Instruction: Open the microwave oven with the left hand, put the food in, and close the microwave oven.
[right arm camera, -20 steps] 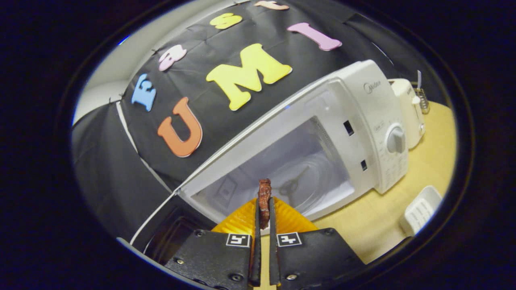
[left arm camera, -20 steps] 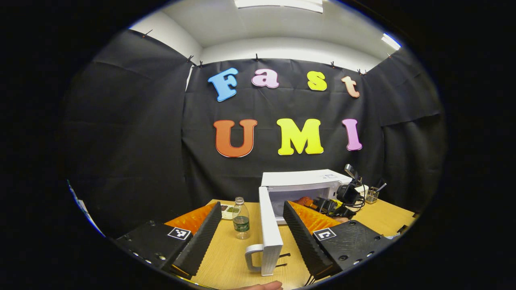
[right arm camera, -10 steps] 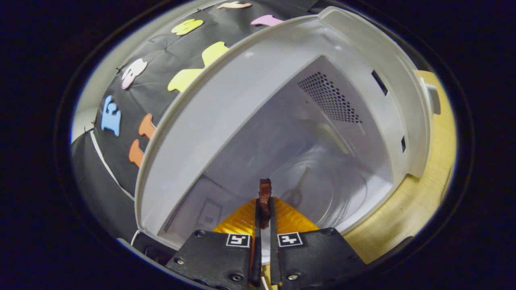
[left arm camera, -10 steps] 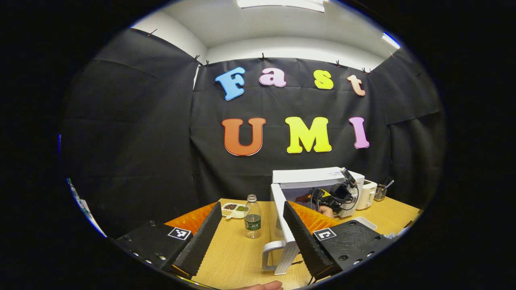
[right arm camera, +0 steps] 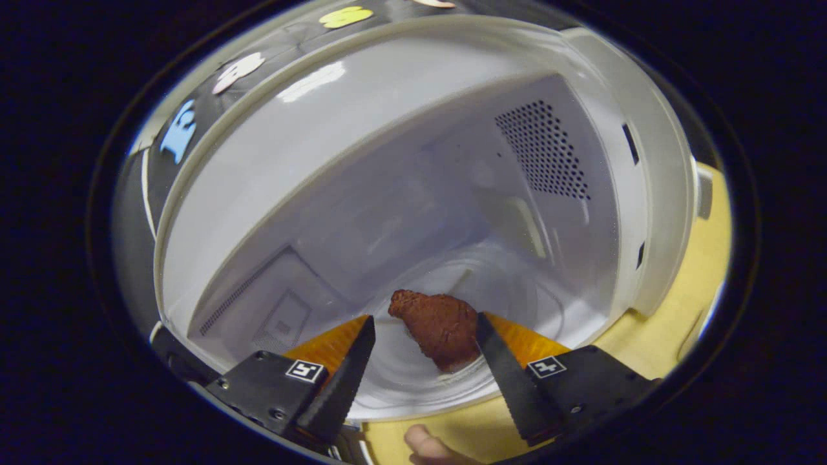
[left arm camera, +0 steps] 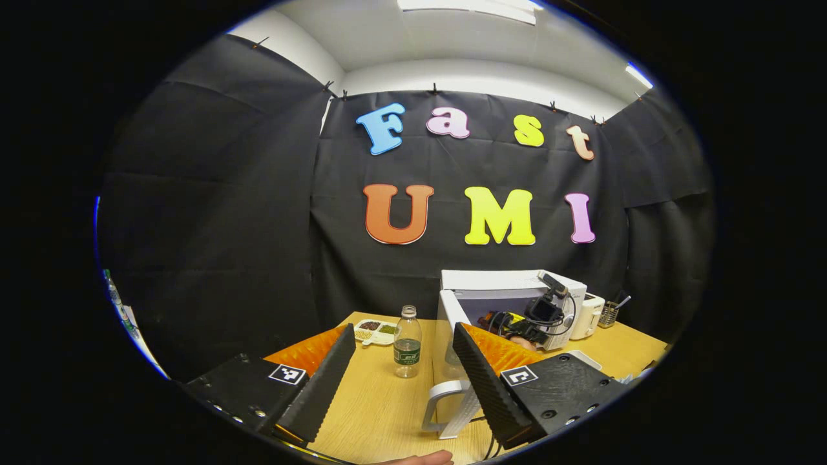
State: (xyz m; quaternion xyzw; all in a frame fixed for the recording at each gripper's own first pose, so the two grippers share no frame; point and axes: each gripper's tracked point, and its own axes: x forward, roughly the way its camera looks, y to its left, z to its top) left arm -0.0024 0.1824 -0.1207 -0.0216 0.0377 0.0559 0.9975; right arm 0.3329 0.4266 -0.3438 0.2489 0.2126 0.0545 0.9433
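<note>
The white microwave (left arm camera: 501,281) stands on the wooden table with its door (left arm camera: 450,336) swung open and the door's handle (left arm camera: 439,403) toward me. My left gripper (left arm camera: 404,336) is open and empty, just short of that handle. In the right gripper view, the brown piece of food (right arm camera: 442,332) lies on the glass turntable (right arm camera: 400,394) inside the microwave cavity (right arm camera: 387,194). My right gripper (right arm camera: 424,318) is open around the food, which lies close to its right finger. The left gripper view shows the right gripper (left arm camera: 543,314) reaching into the oven's opening.
A clear water bottle (left arm camera: 407,349) stands left of the door. Behind it sits a small dish of beans (left arm camera: 375,330). A white appliance (left arm camera: 591,313) and a cup of utensils (left arm camera: 610,314) are right of the microwave. A fingertip (right arm camera: 423,445) shows at the bottom edge.
My right gripper went deeper into the cavity and opened, letting the food down onto the turntable. My left gripper stayed open and drew back a little from the door.
</note>
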